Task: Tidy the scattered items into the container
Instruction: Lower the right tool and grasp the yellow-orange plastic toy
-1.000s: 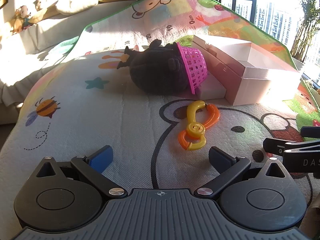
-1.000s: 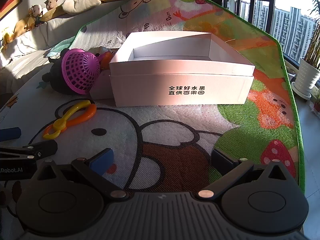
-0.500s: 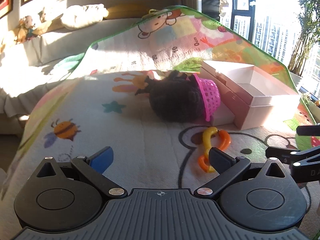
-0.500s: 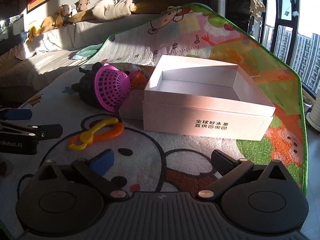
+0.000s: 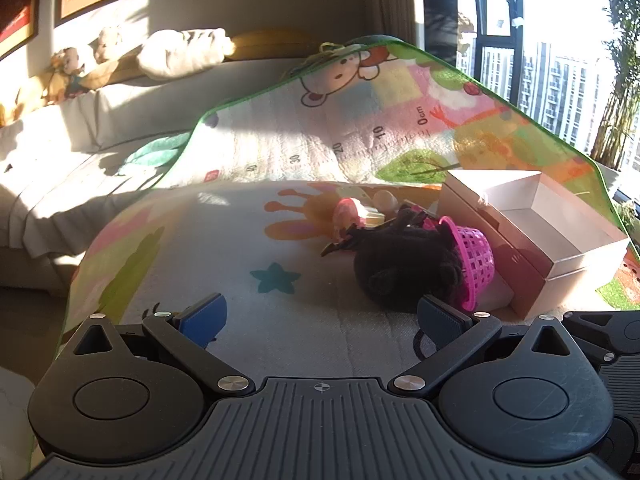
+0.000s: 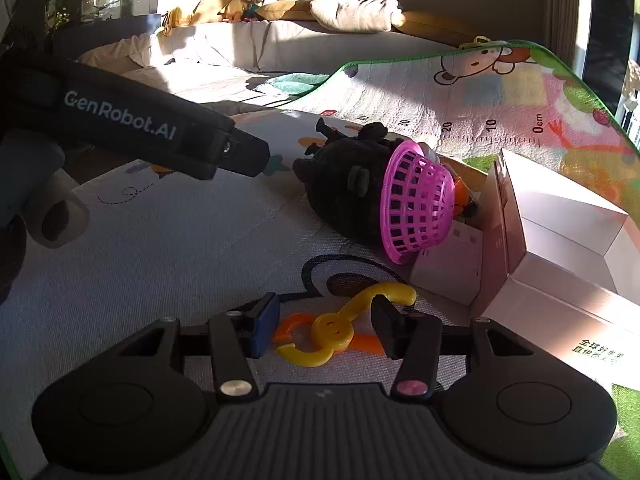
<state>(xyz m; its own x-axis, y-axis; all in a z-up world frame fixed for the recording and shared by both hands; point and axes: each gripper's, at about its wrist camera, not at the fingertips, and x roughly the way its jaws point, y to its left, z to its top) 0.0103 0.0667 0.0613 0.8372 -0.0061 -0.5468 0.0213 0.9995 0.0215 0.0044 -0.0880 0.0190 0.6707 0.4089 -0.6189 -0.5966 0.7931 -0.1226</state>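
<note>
Only the right wrist view showed the yellow-and-orange hook toy (image 6: 336,330), flat on the play mat (image 6: 160,264) between the right gripper (image 6: 326,330) fingers, which had just been closing (contact unclear). Its long axis ran near-left to far-right toward the white box (image 6: 560,280). Left gripper (image 5: 320,318) stood apart, empty.
</note>
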